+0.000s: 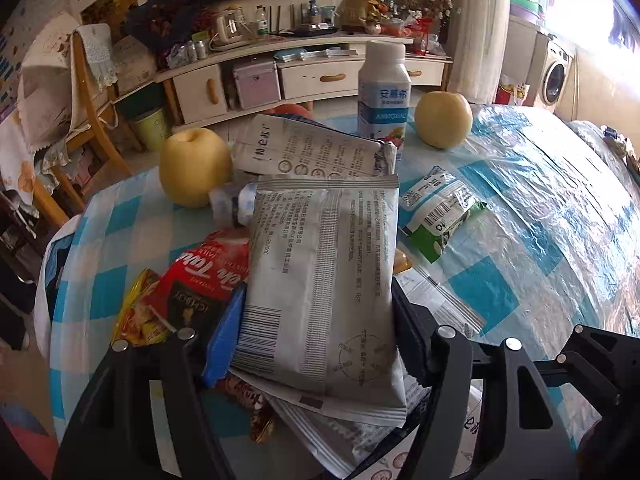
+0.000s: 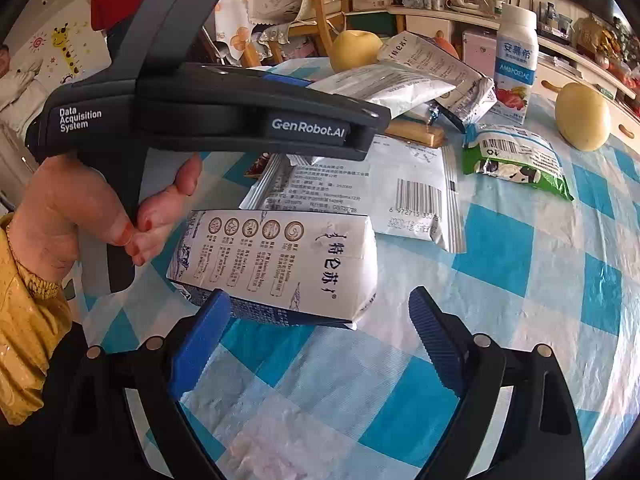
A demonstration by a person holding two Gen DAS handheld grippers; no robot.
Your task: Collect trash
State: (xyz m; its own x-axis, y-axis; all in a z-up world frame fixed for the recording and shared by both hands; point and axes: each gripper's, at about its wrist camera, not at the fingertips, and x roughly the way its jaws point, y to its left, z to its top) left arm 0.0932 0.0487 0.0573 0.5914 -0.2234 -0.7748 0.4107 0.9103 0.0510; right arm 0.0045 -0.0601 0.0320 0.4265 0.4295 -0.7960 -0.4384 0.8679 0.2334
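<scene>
Left gripper: jaws bracket a grey foil pouch, blue pad at one side edge, black finger at the other. The pads appear to press on it, so I judge it gripped; the pouch stands raised over the pile at the near counter edge. No earlier view is supplied, so only its present hold is reported.

Right gripper: jaws released, wide apart, nothing between the pads. A white milk carton lies on its side just beyond the fingertips.

Handling, as judgement: the pouch looks empty, light, limp and slick, so take it across its flat width near the sealed end, where the film is stiffer. The carton is light but holds its shape and should crush under hard pressure; grasp it across the narrow faces.

Near, left view: a red wrapper printed "Toto", partly hidden, beside a yellow wrapper.

Mid counter: a flat white pouch with barcode and small unreadable print; a green and white wrapper with barcode.

Far: a white bottle marked "AMBROSIAL" with Chinese characters, and two yellow apples, probably not trash. The other handset reads "GenRobot.AI" and "Data Acquisition System".
</scene>
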